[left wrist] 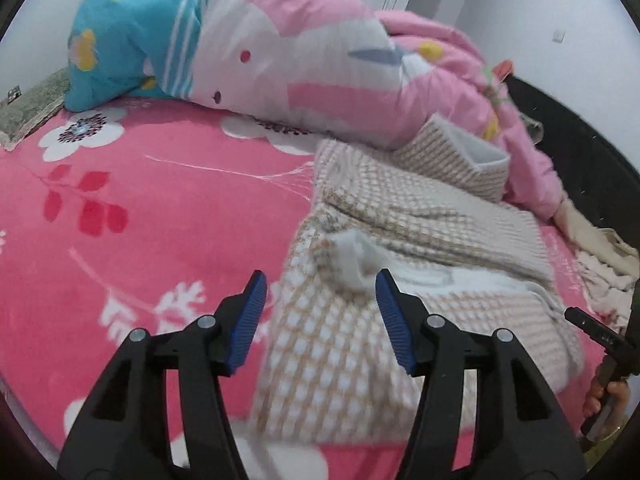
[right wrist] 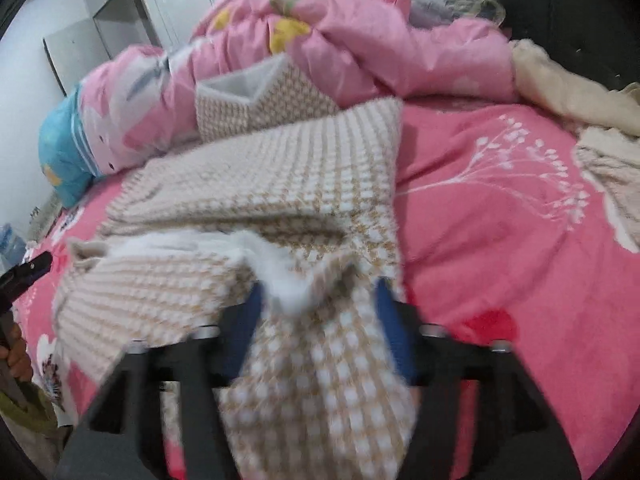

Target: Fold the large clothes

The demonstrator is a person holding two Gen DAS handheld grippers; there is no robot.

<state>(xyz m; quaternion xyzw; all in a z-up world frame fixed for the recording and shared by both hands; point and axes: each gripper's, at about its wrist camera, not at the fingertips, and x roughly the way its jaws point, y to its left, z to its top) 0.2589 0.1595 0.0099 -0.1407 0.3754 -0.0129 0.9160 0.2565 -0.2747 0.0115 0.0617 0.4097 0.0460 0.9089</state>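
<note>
A large beige-and-white checked garment (left wrist: 404, 216) with a white fleecy lining lies partly doubled over on the pink flowered bedsheet (left wrist: 132, 208). My left gripper (left wrist: 321, 276) stands open over the garment's near left corner, whose turned-up white edge lies loose between the blue pads. The same garment (right wrist: 280, 168) fills the right wrist view. My right gripper (right wrist: 320, 290) also stands open, with a bunched fold of the cloth slack between its fingers; this view is blurred. Each view shows the other gripper at its edge, held by a hand (left wrist: 604, 396).
A pink patterned quilt (left wrist: 320, 60) and a blue pillow (left wrist: 120, 40) are heaped at the far side of the bed. Cream clothes (right wrist: 560, 88) lie at the right by the dark bed frame (right wrist: 560, 4). White walls and a wardrobe (right wrist: 120, 16) stand behind.
</note>
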